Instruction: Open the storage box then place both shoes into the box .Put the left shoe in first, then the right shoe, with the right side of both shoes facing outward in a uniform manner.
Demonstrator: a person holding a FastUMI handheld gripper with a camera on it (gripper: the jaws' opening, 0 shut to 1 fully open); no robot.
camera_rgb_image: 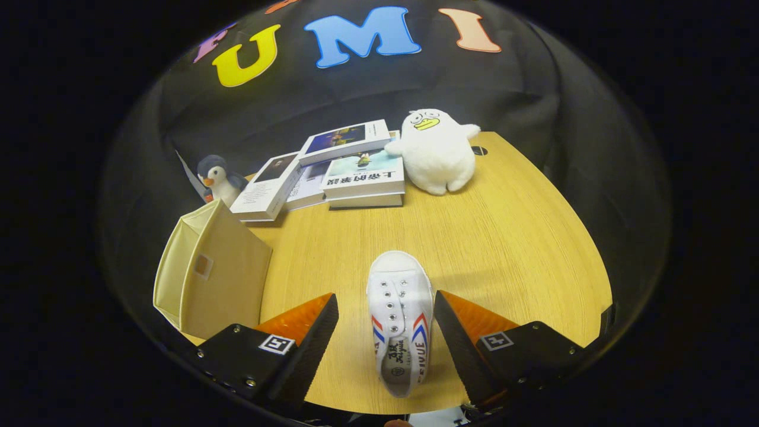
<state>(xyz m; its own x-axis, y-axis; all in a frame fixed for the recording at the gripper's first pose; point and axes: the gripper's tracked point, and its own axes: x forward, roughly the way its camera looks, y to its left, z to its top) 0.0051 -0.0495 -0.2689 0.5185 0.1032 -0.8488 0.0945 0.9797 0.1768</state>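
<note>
Gripper view: I've got the gripper w/ jaws spread wide, released, nothing pinched. White shoe sits on the tabletop right between the jaws, toe pointing away from me, heel end nearest the camera. Red-blue stripes on both sides of it. Right finger looks v. close to the shoe's side, can't tell if it touches; left finger stands clearly apart from it. Cream fabric storage box is off to the left of the left finger, near the tabletop edge, opening tilted leftward. Beyond the box, a small penguin plush. Further back, a pile of books, some overlapping. Just right of the books, touching them, a white duck plush, upright.
</note>
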